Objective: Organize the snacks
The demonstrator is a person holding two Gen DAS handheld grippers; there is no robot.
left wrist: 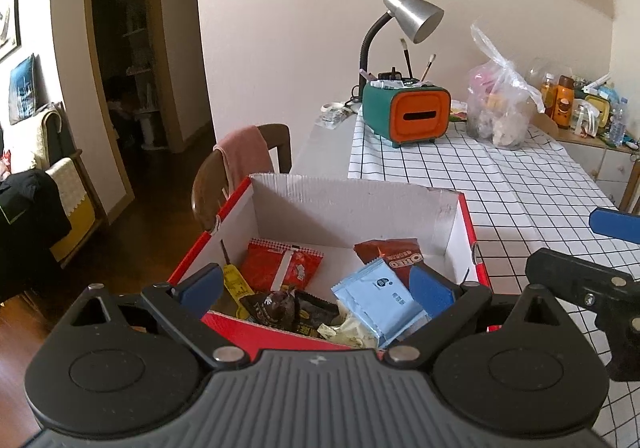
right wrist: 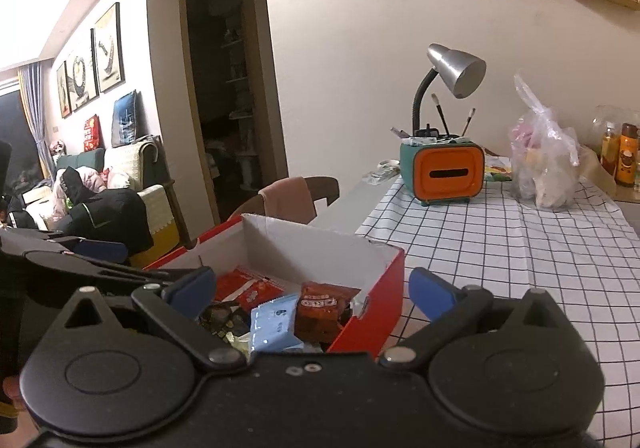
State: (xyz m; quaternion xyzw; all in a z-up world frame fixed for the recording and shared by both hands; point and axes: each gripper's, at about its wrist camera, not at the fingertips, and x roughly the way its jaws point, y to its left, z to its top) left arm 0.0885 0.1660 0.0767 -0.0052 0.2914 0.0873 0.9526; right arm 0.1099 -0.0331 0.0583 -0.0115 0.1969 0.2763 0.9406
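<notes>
The left tongs [left wrist: 316, 288] and the right tongs [right wrist: 312, 290] are both wide open and hold nothing. Both hang over the red box [left wrist: 466, 224] on the table [left wrist: 540, 183]. In the box lie one blue packet [left wrist: 380, 300], one Oreo pack [left wrist: 394, 256], one red packet [left wrist: 280, 268] and some dark wrappers [left wrist: 288, 308].

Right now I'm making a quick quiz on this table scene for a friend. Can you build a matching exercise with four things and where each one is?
Things:
1. Light blue packet
2. Pink cloth
3. Silver lamp
4. Clear plastic bag

Places:
A. Draped over the chair back
B. On the checked tablecloth, right of the orange and green box
C. Inside the red cardboard box
D. Rising behind the orange and green box

Pairs: 1-C, 2-A, 3-D, 4-B
</notes>
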